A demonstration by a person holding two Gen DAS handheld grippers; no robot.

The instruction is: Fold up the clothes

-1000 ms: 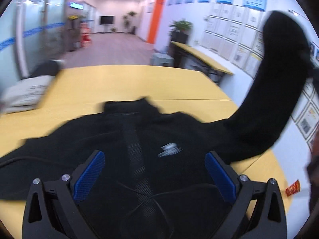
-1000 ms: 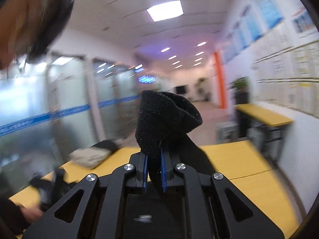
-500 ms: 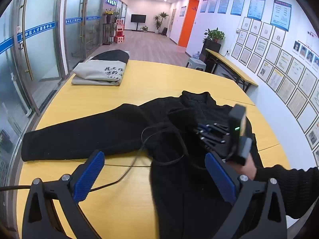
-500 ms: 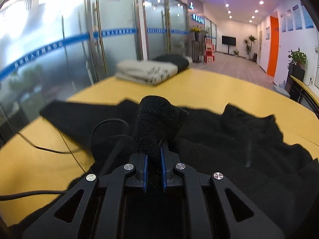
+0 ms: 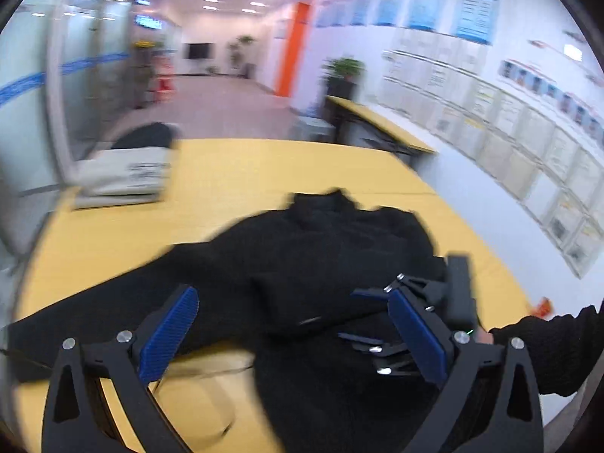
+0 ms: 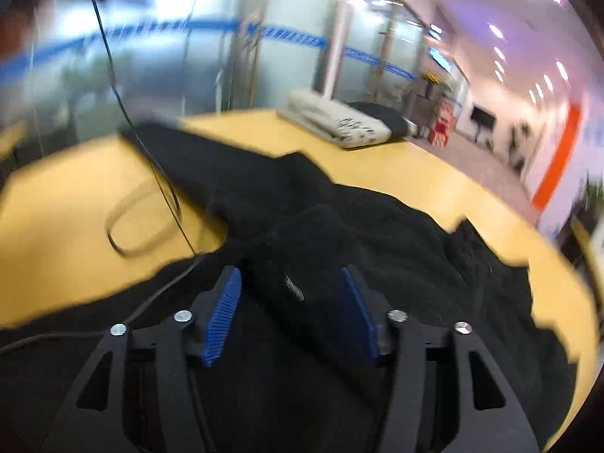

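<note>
A black fleece jacket (image 5: 332,249) lies spread on the yellow table (image 5: 234,173), collar at the far side. One sleeve is folded across its chest (image 6: 302,249); the other stretches out to the left (image 5: 94,309). My left gripper (image 5: 298,336) is open and empty above the jacket's lower part. My right gripper (image 6: 290,309) is open just above the folded sleeve end. It also shows in the left wrist view (image 5: 381,321), held by a hand in a black sleeve.
A folded pale garment (image 5: 124,177) with a black one behind it lies at the table's far left. A black cable (image 6: 151,173) loops over the table and jacket. A small orange packet (image 5: 541,305) lies near the right edge.
My right gripper has opened and let go of the sleeve, which now lies across the jacket's chest. Both views have swung and are blurred.
</note>
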